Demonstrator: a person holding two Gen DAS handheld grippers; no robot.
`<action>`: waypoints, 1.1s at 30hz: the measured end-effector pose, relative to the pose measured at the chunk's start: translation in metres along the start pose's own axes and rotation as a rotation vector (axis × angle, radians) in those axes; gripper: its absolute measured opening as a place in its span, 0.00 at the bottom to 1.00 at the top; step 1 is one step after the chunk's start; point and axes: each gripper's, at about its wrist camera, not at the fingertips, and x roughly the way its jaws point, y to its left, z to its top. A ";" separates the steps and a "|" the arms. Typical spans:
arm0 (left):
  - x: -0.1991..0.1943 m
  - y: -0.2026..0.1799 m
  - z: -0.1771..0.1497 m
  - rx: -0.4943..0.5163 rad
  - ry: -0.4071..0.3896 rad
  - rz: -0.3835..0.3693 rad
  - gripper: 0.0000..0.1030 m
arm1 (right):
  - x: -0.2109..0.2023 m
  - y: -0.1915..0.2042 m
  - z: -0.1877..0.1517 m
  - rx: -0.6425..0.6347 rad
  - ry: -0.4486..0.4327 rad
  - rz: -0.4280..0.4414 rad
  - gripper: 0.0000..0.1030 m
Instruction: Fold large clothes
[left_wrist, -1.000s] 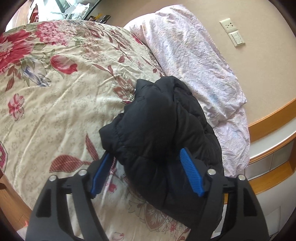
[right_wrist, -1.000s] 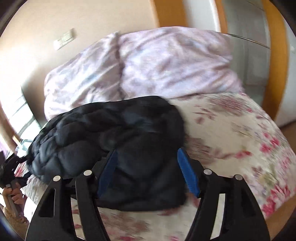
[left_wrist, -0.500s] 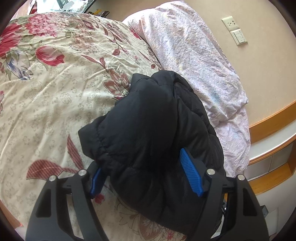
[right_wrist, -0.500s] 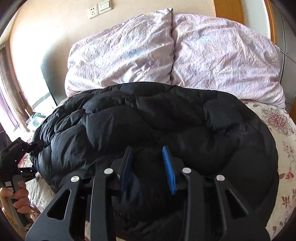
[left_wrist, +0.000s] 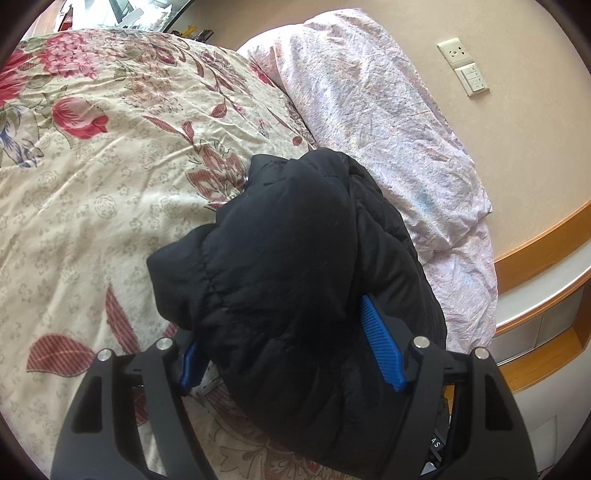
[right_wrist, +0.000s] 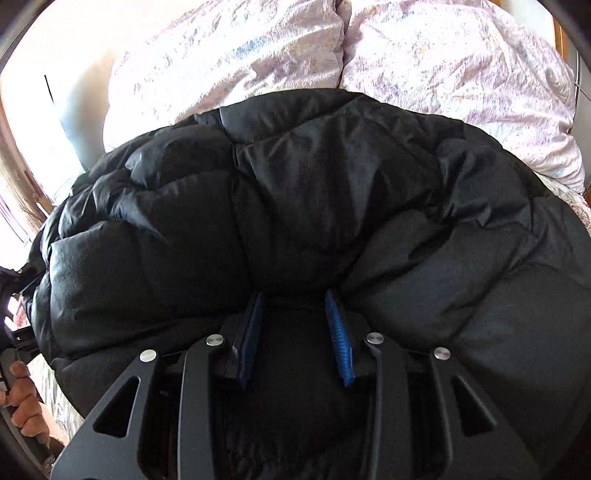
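Note:
A black puffer jacket (left_wrist: 295, 266) lies bunched on the floral bedspread (left_wrist: 92, 177), next to the pillows. My left gripper (left_wrist: 291, 339) is wide open, its blue pads on either side of the jacket's near end. In the right wrist view the jacket (right_wrist: 314, 192) fills the frame. My right gripper (right_wrist: 295, 325) has narrowed its jaws on a fold of the jacket's edge, with padding bulging between the blue pads.
Two pale pink pillows (left_wrist: 388, 122) (right_wrist: 443, 59) lie against the headboard wall. A wooden-trimmed nightstand ledge (left_wrist: 543, 295) stands beside the bed. The person's hand with the left gripper handle (right_wrist: 22, 398) shows at the left edge.
My right gripper moved in onto the jacket and its jaws closed on a fold of fabric. My left gripper advanced so the jacket's end now sits between its open pads.

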 end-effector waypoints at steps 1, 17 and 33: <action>0.001 -0.001 0.001 -0.001 -0.002 -0.001 0.71 | 0.000 0.001 -0.001 -0.005 0.000 -0.003 0.36; 0.028 -0.002 0.023 -0.053 0.052 -0.135 0.78 | 0.003 0.008 -0.004 -0.041 -0.001 -0.026 0.36; 0.014 -0.028 0.029 0.071 0.062 -0.172 0.27 | 0.004 0.006 -0.002 -0.018 0.002 -0.016 0.36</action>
